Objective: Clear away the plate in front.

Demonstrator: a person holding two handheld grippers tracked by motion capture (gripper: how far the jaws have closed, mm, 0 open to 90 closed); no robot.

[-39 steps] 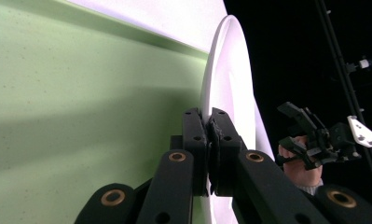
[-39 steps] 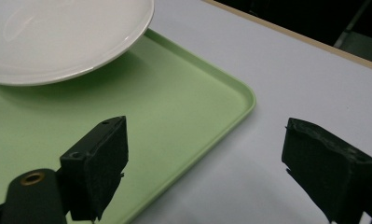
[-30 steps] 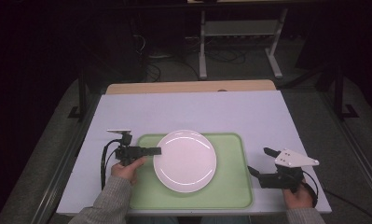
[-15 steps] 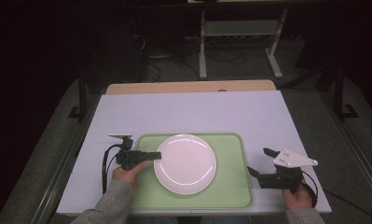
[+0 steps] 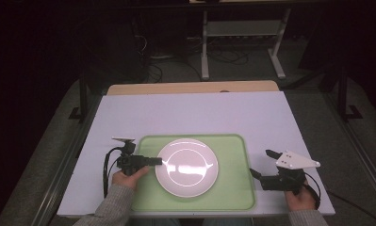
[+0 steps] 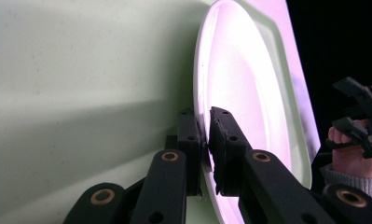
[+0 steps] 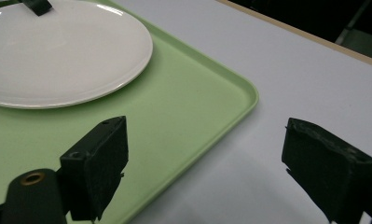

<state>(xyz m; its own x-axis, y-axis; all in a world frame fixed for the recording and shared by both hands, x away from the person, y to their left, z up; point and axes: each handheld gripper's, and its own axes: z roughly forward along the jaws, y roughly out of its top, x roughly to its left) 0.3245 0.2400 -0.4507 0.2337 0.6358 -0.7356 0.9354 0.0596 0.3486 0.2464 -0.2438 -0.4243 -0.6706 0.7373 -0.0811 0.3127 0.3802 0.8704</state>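
My left gripper (image 5: 153,161) pinches the left rim of the white plate (image 5: 187,167), one jaw on top and one under it. The plate sits on the green tray (image 5: 232,188) (near the front of the white table (image 5: 200,115)). My right gripper (image 5: 265,165) hangs just past the tray's right edge, jaws wide apart, holding nothing.

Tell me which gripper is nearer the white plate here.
Left. The left gripper is clamped on the white plate's rim at its left edge. The right gripper is open, apart from the plate, at the green tray's right edge.
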